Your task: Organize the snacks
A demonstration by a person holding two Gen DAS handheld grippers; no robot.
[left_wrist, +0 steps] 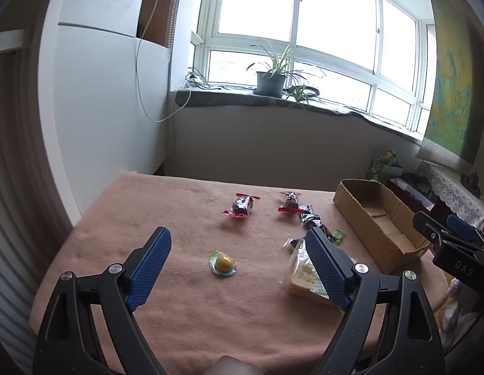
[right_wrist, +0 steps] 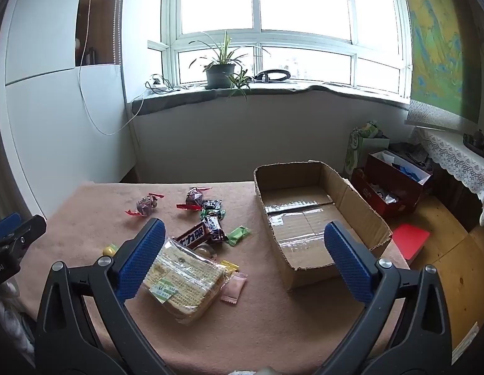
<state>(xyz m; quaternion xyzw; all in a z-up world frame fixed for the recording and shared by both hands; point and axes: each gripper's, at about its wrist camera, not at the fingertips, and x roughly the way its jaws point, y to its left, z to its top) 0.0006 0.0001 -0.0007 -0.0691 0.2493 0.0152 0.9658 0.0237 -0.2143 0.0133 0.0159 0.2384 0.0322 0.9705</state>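
In the left wrist view, the left gripper (left_wrist: pixel 239 268) is hovering over the pink-blanketed bench (left_wrist: pixel 185 312) with its blue fingers (left_wrist: pixel 148 268) spread wide and nothing between them. A small yellow candy (left_wrist: pixel 223 263) is lying just ahead between the finger lines, two red-ended wrapped sweets (left_wrist: pixel 242 206) are sitting farther back, and the cardboard box (left_wrist: pixel 376 215) is standing empty at the right edge.

In the right wrist view, the right gripper (right_wrist: pixel 245 262) is likewise hanging released, its fingers (right_wrist: pixel 140 261) gripping nothing. A clear bag of crackers (right_wrist: pixel 185 278) is lying just beside the left finger, with a chocolate bar (right_wrist: pixel 195 234), a green sachet (right_wrist: pixel 239 236) and a pink sachet (right_wrist: pixel 234 287) scattered near it; the box (right_wrist: pixel 304 218) is lying open to the right.

The risks look like these: the cracker bag is probably slippery and crushable, so a hard squeeze could break its contents, while the flat sachets may snag blanket fibres. Both grippers are working close together, so they could bump over the pile.
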